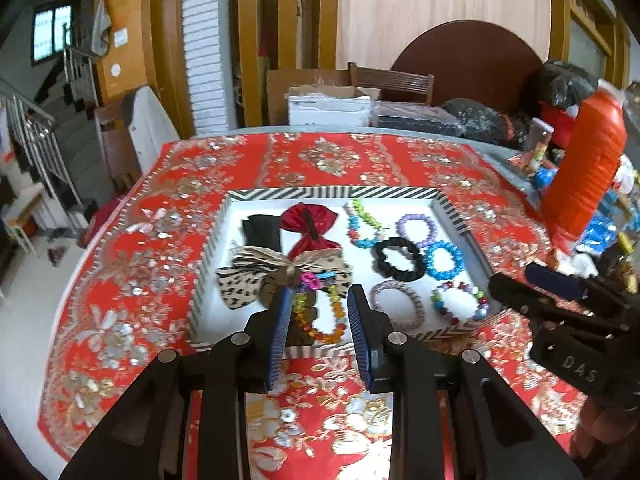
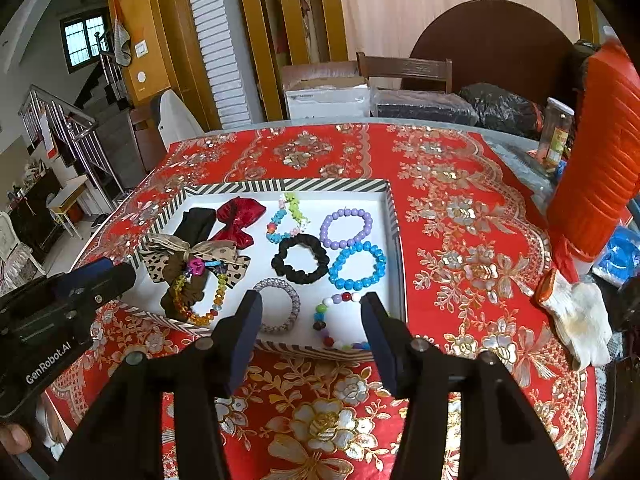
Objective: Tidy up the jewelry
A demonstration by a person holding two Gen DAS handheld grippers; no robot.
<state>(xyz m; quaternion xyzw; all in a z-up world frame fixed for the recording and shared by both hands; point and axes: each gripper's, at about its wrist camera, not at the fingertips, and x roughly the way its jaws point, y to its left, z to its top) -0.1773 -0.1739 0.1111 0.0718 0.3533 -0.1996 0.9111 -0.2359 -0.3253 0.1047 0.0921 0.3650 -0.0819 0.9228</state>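
A white tray with a black-striped rim (image 1: 332, 193) (image 2: 280, 186) sits on the red tablecloth and holds jewelry. On its left lie bows: a red bow (image 1: 310, 228) (image 2: 238, 220), a leopard bow (image 1: 256, 280) (image 2: 192, 258) and an amber bead bracelet (image 1: 324, 316) (image 2: 200, 300). On its right lie a black scrunchie (image 1: 398, 259) (image 2: 300, 260), purple (image 2: 346, 228), blue (image 1: 444, 260) (image 2: 358, 266), silver (image 1: 400, 305) (image 2: 278, 310) and multicolour (image 1: 460, 304) (image 2: 340, 320) bracelets. My left gripper (image 1: 319, 312) is open and empty above the amber bracelet. My right gripper (image 2: 312, 314) is open and empty over the tray's near edge.
A red ribbed lantern-like object (image 2: 600, 152) (image 1: 584, 168), a jar (image 2: 558, 132) and a white glove (image 2: 580, 316) crowd the table's right side. Boxes (image 2: 326, 96) and a chair (image 2: 404, 70) stand behind the table. Stairs (image 2: 68, 120) lie to the left.
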